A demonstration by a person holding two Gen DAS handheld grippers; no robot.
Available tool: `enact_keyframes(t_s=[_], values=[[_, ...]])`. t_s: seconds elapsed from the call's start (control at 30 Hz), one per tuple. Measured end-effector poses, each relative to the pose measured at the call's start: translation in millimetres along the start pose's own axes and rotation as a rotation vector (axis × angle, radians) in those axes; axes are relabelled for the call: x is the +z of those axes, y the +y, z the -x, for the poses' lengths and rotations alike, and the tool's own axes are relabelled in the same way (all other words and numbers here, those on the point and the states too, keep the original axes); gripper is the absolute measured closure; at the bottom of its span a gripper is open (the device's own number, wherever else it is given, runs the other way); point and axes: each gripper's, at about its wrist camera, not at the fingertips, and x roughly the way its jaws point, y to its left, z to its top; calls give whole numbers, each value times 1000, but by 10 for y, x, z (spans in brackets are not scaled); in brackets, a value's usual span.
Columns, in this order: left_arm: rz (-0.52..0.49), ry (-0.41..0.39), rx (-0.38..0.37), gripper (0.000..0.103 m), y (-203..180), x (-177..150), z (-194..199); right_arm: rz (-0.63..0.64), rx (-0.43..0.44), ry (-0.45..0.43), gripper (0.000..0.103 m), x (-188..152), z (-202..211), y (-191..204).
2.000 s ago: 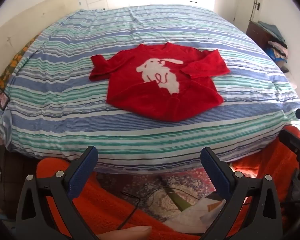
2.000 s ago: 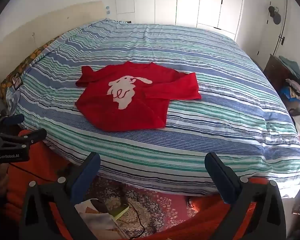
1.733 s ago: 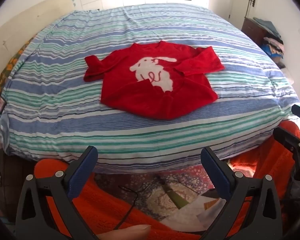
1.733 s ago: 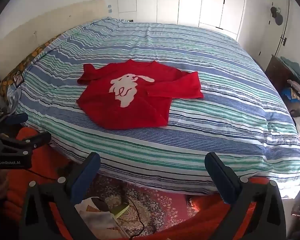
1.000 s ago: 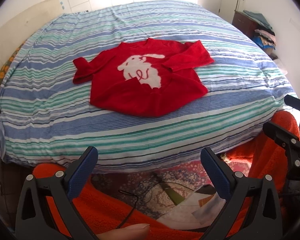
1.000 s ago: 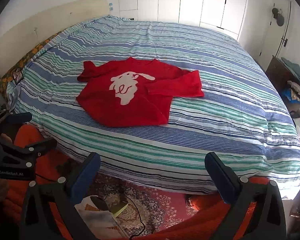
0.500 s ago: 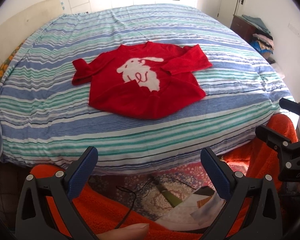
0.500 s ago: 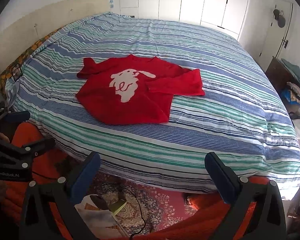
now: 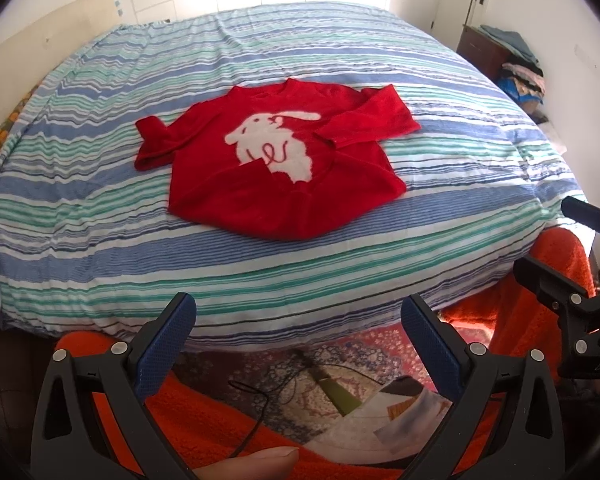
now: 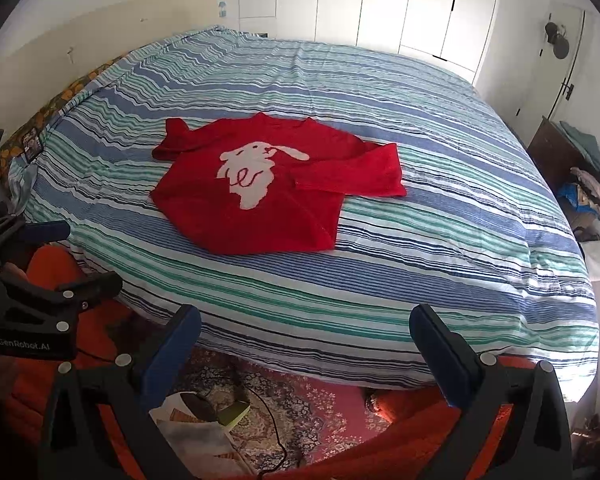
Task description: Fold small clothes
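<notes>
Left wrist view shows a wide bed with a blue, green and white striped cover, which serves as the flat place for folding. On it, a little toward the near edge, lies the red sweater with a white rabbit on the chest, front side up. Its body is spread almost flat, I think so that the folds can be made cleanly. One sleeve is bent back across the body edge, and the other sleeve is bunched at the far side, so no fold seems finished yet.

Below the bed edge there is a patterned rug with a thin black cable and some papers on it.

Both tools hang in front of the bed, well apart from the sweater. The left tool has its jaws wide and holds nothing; the right tool is also wide and empty, probably ready to take the cloth.
</notes>
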Motion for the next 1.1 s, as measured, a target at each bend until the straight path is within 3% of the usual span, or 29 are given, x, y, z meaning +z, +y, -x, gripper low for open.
enact_keyframes(t_s=[0.5, 0.73, 0.83, 1.1], values=[[5, 3, 0, 1, -9, -9, 22, 12, -9, -14, 0, -24, 26, 18], [-24, 8, 64, 1, -102, -35, 77, 2, 13, -22, 0, -95, -24, -16], [-24, -11, 59, 1, -109, -52, 107, -10, 31, 26, 0, -75, -154, -18], [-3, 17, 41, 1, -48, -59, 43, 35, 39, 13, 0, -90, -145, 107]])
